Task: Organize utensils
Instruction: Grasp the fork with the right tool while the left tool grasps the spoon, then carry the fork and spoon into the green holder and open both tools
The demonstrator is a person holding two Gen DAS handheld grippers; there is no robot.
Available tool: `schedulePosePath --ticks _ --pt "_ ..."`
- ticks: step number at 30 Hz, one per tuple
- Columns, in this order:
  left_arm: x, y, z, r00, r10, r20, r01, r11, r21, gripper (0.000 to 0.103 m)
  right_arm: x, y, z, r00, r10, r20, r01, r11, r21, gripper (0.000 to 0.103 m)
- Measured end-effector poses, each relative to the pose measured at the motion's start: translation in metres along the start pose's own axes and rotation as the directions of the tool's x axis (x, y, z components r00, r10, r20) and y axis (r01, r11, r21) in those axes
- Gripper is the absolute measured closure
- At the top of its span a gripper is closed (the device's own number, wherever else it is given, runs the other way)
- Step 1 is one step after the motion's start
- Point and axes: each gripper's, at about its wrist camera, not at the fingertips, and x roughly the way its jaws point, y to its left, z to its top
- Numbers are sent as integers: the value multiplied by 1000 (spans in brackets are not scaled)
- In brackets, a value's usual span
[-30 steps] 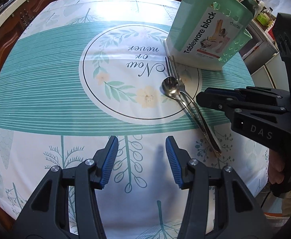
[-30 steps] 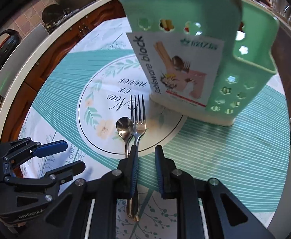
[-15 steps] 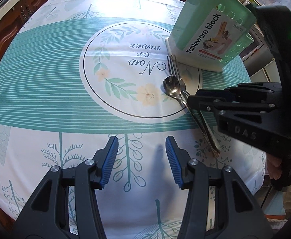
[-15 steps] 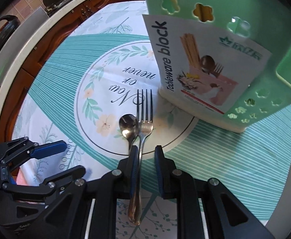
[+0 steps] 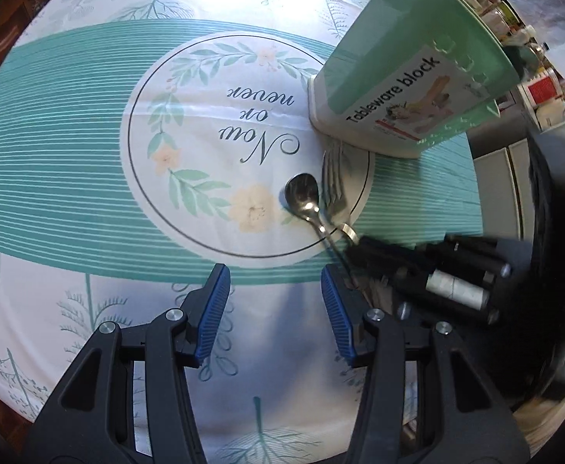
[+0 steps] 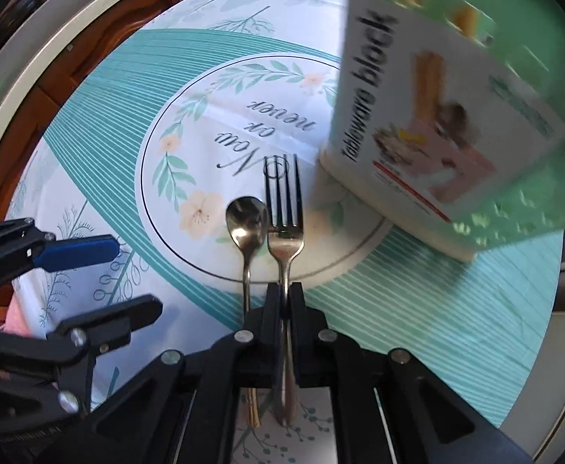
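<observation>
A steel fork (image 6: pixel 285 232) and a steel spoon (image 6: pixel 247 219) lie side by side on the tablecloth, heads pointing away from me. My right gripper (image 6: pixel 284 294) is shut on the fork's handle just below its head; the spoon's handle runs beside the left jaw, outside the grip. A mint-green tableware holder (image 6: pixel 456 127) stands upright just right of the fork's tines. In the left wrist view my left gripper (image 5: pixel 274 307) hangs open over bare cloth, with the spoon (image 5: pixel 302 195), the fork (image 5: pixel 333 187) and the right gripper (image 5: pixel 363 249) ahead to its right, and the holder (image 5: pixel 410 77) beyond.
The round table wears a teal-striped tablecloth (image 5: pixel 69 147) with a floral ring and lettering. Its rim (image 6: pixel 50 50) curves along the left, with dark wooden cabinets behind. A cluttered counter (image 5: pixel 530 38) lies past the holder at the right.
The right gripper's jaws have closed on the fork's handle. The left gripper has shifted towards the utensils, which now sit closer in its view.
</observation>
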Motion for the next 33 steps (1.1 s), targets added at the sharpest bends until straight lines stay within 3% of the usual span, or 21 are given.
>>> schedulePosePath --ticks 7,14,20,25,30,33 --pt "5 11 8 998 45 -47 -47 998 -47 65 -6 -2 -22 984 175 25 -177 976 125 99" --pt "7 15 7 996 66 -67 -68 997 -41 65 5 -13 -42 921 376 101 -386 849 360 99" --pt "19 -11 11 992 89 -87 -88 996 13 65 -6 -32 -56 942 299 151 -335 824 457 99" --pt "30 -25 14 984 138 -109 -135 990 31 66 -13 -55 -65 945 267 188 -326 808 492 99" --pt "39 -44 15 966 236 -109 -230 971 69 89 -16 -61 -73 947 247 205 -319 805 501 99" --pt "41 -49 14 961 243 -135 -232 968 95 101 -17 -63 -78 948 243 205 -315 806 501 99"
